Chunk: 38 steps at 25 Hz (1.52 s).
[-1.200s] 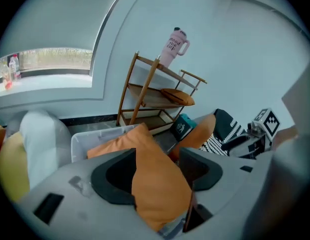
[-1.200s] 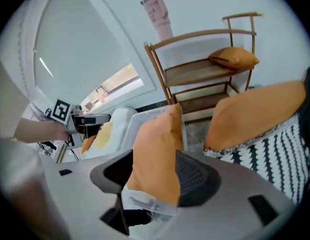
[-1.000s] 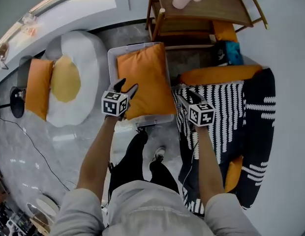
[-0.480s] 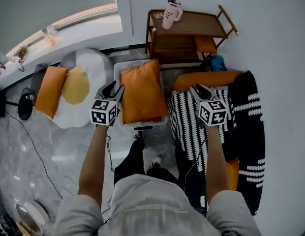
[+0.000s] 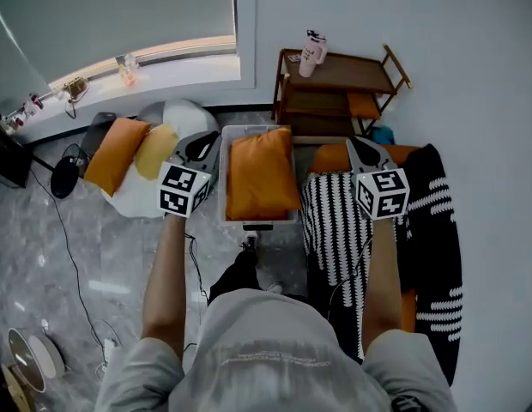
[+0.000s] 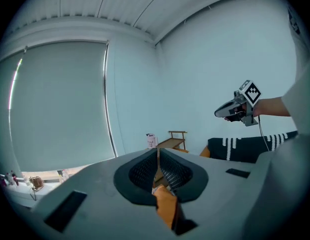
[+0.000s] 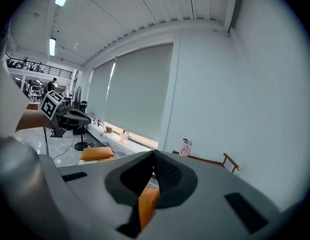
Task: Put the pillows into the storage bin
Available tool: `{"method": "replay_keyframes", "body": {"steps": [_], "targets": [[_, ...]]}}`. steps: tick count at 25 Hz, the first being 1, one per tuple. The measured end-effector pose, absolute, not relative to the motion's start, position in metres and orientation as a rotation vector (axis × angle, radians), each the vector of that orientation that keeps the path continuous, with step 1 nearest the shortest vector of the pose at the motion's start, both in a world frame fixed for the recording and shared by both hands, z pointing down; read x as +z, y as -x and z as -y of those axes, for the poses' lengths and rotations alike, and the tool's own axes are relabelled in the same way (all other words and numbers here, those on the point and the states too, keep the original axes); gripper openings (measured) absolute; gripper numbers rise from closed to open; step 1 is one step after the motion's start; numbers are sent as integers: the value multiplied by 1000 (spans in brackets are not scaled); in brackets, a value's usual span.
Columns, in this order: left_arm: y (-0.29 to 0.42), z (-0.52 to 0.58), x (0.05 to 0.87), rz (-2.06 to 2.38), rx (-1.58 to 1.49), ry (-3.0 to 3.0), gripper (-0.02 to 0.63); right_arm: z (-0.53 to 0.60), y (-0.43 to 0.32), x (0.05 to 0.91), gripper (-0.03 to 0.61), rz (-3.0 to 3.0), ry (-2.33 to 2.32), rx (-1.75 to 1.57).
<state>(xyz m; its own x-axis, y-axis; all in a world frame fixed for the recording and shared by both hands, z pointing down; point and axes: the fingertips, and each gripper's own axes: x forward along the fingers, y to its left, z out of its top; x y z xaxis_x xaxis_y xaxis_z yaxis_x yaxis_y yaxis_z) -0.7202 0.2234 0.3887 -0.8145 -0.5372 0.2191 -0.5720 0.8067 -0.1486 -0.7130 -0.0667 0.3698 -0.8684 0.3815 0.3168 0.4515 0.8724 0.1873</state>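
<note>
Nearest you, both forearms reach forward, each hand carrying a gripper held above the floor. Your left gripper (image 5: 206,141) has its jaws pressed together with nothing pinched between them, and it hangs just left of the storage bin (image 5: 256,221). Your right gripper (image 5: 359,144) is likewise closed tip to tip and empty, held over the striped blanket (image 5: 330,221) just right of the bin. Between the two grippers, the clear bin sits on the grey floor ahead of your feet, and one orange pillow (image 5: 260,172) lies flat inside it, filling most of it. A second orange pillow (image 5: 328,158) lies at the far end of the blanket, near the bin's far right corner. Off to your left, a third orange pillow (image 5: 117,142) rests against a fried-egg cushion (image 5: 157,150) on the floor. Beyond the bin, a wooden shelf (image 5: 343,71) stands against the wall with a pink tumbler (image 5: 313,52) on top and an orange cushion (image 5: 362,106) on a lower level. Farthest left runs the window ledge (image 5: 163,54).
</note>
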Motion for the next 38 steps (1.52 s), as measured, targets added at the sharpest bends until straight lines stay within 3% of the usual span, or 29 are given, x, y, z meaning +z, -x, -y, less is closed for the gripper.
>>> {"method": "replay_keyframes", "body": {"steps": [16, 38], "targets": [[619, -206, 310, 2992, 401, -842, 25, 32, 608, 299, 2, 2869, 784, -572], [603, -174, 295, 3014, 476, -855, 25, 30, 594, 285, 2, 2912, 825, -578]]}}
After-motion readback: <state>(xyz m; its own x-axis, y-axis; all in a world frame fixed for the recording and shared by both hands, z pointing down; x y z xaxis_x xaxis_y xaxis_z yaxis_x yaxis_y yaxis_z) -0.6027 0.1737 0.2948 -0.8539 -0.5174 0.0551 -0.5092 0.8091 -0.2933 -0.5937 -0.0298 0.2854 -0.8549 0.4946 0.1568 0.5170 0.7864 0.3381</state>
